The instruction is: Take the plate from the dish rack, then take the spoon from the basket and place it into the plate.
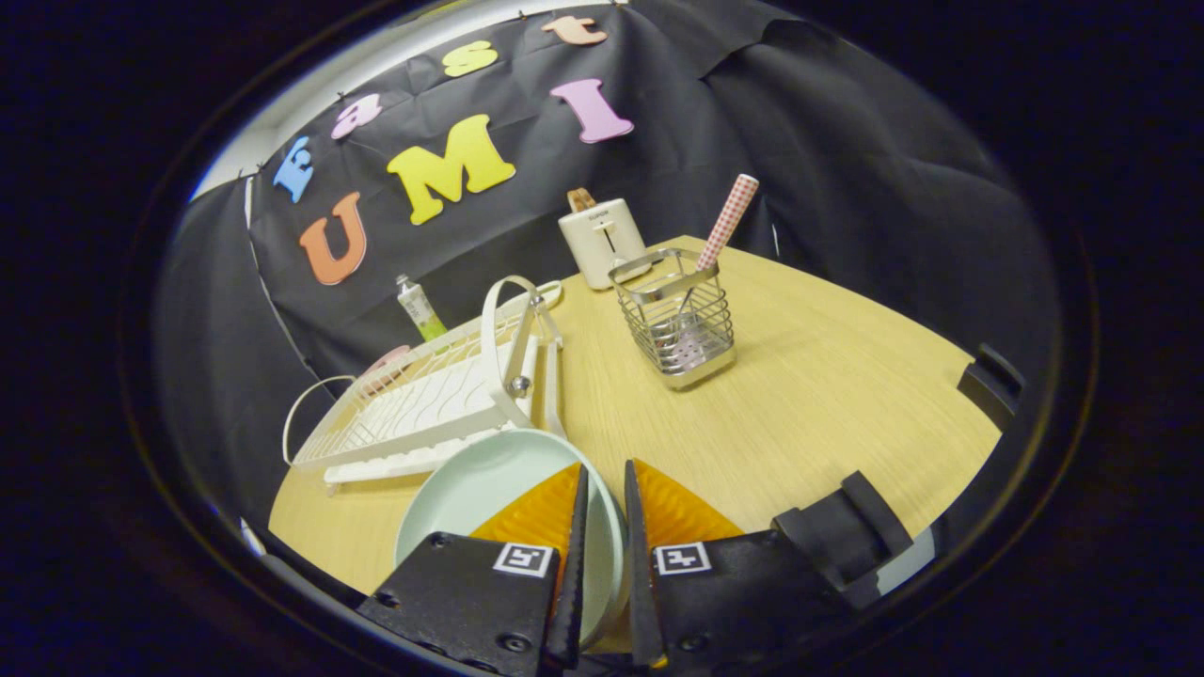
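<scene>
A pale green plate [489,498] has its rim pinched between my two fingers, so my gripper [605,473] is shut on it. The plate hangs tilted just in front of the white wire dish rack [423,400], over the wooden table [828,404]. Beyond the fingers stands a metal wire basket [679,324]. A spoon with a red-and-white checked handle [726,221] leans out of it to the right, its bowl down inside the wires.
A white toaster [602,240] stands behind the basket near the black cloth wall. A small tube [419,310] stands upright behind the rack, and a pink object [384,365] shows at the rack's far side. Black clamps [988,381] sit on the table's right edge.
</scene>
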Available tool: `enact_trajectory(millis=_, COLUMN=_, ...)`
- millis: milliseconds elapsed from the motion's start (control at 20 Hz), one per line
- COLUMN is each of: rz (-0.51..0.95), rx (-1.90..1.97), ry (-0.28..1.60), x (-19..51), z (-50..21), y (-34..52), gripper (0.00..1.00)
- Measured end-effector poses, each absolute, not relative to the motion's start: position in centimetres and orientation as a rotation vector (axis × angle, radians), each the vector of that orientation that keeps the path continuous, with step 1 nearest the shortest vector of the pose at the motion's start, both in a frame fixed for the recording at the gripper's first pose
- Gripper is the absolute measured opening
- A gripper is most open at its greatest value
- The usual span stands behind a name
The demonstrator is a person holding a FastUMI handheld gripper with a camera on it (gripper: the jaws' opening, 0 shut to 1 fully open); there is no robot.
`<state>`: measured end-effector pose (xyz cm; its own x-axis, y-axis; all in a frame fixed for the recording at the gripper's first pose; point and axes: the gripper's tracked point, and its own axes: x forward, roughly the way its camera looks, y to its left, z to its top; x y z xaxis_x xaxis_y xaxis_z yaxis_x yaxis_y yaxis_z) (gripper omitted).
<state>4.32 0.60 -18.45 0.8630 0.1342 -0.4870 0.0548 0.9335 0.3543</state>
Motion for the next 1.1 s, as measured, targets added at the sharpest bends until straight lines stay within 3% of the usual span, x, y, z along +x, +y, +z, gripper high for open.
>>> enact_trajectory(millis=250, rz=0.048, rx=0.36, ry=0.495, x=4.9, z=-17.5, y=0.3, gripper=0.42)
enact_trajectory(millis=550, rz=0.005, rx=0.242, ry=0.351, x=4.8, z=-13.8, y=-3.3, gripper=0.73)
enact_trajectory(millis=750, rz=0.009, rx=0.17, ry=0.22, x=4.9, z=-10.3, y=-6.7, gripper=1.0)
enact_trajectory(millis=1100, rz=0.041, rx=0.104, ry=0.108, x=9.9, z=-7.9, y=-13.4, gripper=1.0)
